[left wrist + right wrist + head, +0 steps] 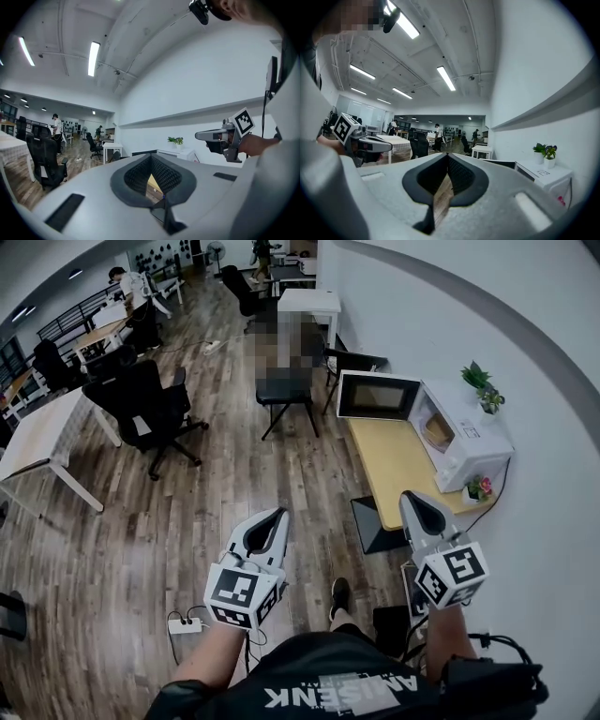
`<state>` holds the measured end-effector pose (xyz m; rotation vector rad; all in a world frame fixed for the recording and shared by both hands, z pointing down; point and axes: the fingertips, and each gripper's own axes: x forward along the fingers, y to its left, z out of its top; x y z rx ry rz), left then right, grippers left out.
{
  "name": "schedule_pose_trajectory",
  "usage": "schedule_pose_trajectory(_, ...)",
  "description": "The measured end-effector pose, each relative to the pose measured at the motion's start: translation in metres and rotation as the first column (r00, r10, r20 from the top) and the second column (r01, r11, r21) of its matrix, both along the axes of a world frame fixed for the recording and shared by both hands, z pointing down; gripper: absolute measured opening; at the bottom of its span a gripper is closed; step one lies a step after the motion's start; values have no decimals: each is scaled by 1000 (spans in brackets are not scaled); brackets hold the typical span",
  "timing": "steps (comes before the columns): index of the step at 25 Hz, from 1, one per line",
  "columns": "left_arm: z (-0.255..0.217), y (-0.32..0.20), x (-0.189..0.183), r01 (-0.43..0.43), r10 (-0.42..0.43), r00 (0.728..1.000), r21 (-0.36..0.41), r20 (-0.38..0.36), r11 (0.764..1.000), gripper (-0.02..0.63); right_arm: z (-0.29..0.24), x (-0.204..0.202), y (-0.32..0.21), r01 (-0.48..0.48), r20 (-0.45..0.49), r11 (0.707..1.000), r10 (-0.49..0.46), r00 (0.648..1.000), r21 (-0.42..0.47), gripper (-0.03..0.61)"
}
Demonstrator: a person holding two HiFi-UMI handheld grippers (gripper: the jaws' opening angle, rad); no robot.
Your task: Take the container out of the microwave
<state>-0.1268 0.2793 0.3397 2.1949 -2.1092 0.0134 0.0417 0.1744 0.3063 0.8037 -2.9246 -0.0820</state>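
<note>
My left gripper and right gripper are both closed and empty. The open microwave interior is too small to make out.

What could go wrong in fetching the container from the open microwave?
The left gripper and right gripper are shut and must open before reaching the container. The potted plant atop the microwave and the flower pot beside it could get knocked. The power strip by the feet may trip the person.
</note>
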Motion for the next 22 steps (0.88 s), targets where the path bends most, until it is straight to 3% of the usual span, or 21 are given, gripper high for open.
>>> schedule_pose_trajectory(10,-13,-93,-33,81,-81,997,24,-14,996,2,-8,-35,-96,71,26,997,-72,997,19,6)
schedule_pose_trajectory(22,-22,-244,-30,74,-75,997,5,18,997,2,-8,-17,-247,47,35,999,-48,998,20,6)
